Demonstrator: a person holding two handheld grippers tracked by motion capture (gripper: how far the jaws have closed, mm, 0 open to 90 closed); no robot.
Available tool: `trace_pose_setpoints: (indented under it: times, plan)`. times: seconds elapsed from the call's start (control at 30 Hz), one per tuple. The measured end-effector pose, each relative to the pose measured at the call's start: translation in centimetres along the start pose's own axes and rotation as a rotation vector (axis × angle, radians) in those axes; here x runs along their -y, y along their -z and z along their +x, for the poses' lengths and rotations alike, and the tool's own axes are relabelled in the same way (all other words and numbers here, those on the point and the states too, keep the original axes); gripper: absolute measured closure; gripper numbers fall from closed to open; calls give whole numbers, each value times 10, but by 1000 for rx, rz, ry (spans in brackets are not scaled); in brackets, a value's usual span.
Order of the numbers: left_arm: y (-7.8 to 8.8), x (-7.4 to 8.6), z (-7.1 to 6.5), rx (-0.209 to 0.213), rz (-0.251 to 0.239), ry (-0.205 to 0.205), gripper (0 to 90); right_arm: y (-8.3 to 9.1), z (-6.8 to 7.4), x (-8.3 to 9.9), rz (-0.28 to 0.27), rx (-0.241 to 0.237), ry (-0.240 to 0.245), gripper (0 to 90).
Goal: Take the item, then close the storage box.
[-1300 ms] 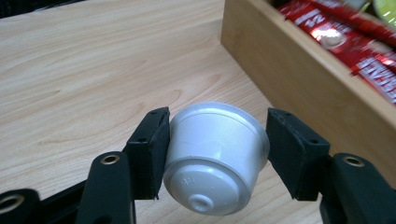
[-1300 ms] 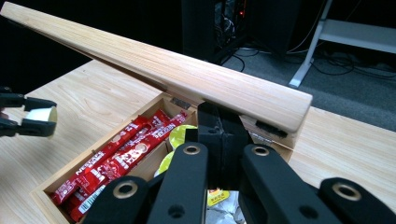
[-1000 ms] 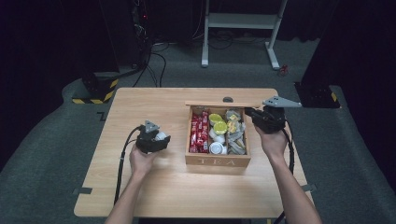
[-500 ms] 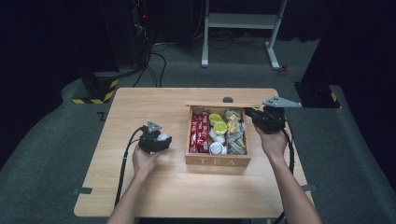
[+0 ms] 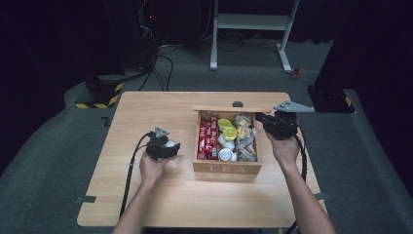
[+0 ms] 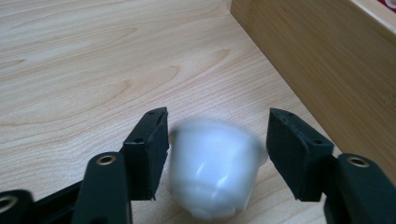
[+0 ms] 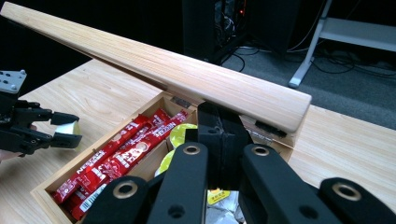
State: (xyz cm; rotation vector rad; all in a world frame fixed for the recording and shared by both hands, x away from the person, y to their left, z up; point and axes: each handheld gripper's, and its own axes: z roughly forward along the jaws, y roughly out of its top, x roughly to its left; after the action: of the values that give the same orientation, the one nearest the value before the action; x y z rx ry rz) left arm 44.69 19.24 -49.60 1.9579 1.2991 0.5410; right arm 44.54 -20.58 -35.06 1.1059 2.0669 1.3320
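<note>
— Currently, where's the white capsule (image 6: 212, 172)?

— Between the left gripper (image 6: 215, 154)'s just-opened, untouching jaws, at the tea box (image 5: 225, 168)'s nine o'clock. Right gripper (image 7: 219, 135): shut (propping the lid (image 7: 159, 65)).

— Risks?

— Capsule could roll off — lid may drop if that hand shifts.

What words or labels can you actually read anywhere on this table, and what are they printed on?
"TEA": on the front wall of the wooden box, in the high view.
"NESCAFE": on the red stick sachets lying in the box's left compartment, in the right gripper view.
Barcode and small print on the sachet ends: too small to read.
Print on the yellow-lidded cups and grey packets: too blurred to read.
White cup between the left hand-held gripper's jaws: no text visible.
</note>
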Motion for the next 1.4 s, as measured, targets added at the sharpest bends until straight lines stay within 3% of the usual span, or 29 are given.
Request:
trace_pose_setpoints:
  times: [0.23,0.53,0.7,1.1,1.4]
  plan:
    - [6,-2,1,-1,-21,9,308,0,0,0,-2,-2,1,900]
    - [18,-3,-3,23,-40,-1,312,0,0,0,-5,-4,-10,900]
    - [28,1,0,7,-61,1,317,-1,-1,1,-11,-8,-11,900]
    - [48,19,10,-10,-119,60,323,-3,-1,1,-7,-11,-19,900]
    - [57,30,16,-18,-131,84,327,-3,-1,1,-4,-10,-18,900]
